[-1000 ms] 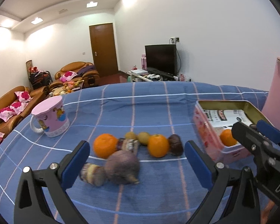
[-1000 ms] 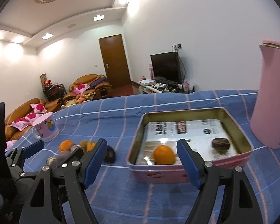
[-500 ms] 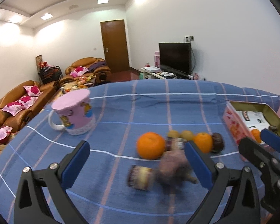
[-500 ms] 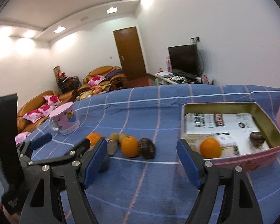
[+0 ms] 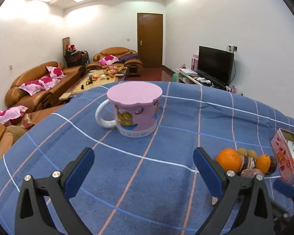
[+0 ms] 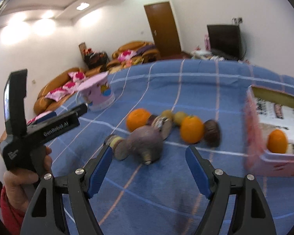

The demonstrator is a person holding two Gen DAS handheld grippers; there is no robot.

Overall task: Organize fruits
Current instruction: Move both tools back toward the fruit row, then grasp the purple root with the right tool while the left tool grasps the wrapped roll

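Observation:
Fruits lie in a cluster on the blue checked cloth [image 6: 166, 186]: a large orange [image 6: 138, 118], a smaller orange [image 6: 192, 130], a dark round fruit [image 6: 212, 132], two greenish fruits [image 6: 179, 116] and a big purple-brown one [image 6: 147, 144]. My right gripper [image 6: 148, 173] is open, empty, just in front of the purple-brown fruit. A pink tin box [image 6: 253, 137] at the right holds an orange [image 6: 277, 142]. My left gripper [image 5: 144, 173] is open and empty, facing the lidded pink mug [image 5: 134, 109]; the fruit cluster [image 5: 228, 159] lies to its right.
A hand in a red sleeve [image 6: 23, 182] holds the left gripper's body at the left of the right wrist view. Beyond the table's far edge are brown sofas [image 5: 39, 86], a low table, a door and a television [image 5: 215, 64].
Both views have swung left. The left gripper moved off the fruit cluster to face the mug. The right gripper moved from the tin box over to the fruits. Both stayed open.

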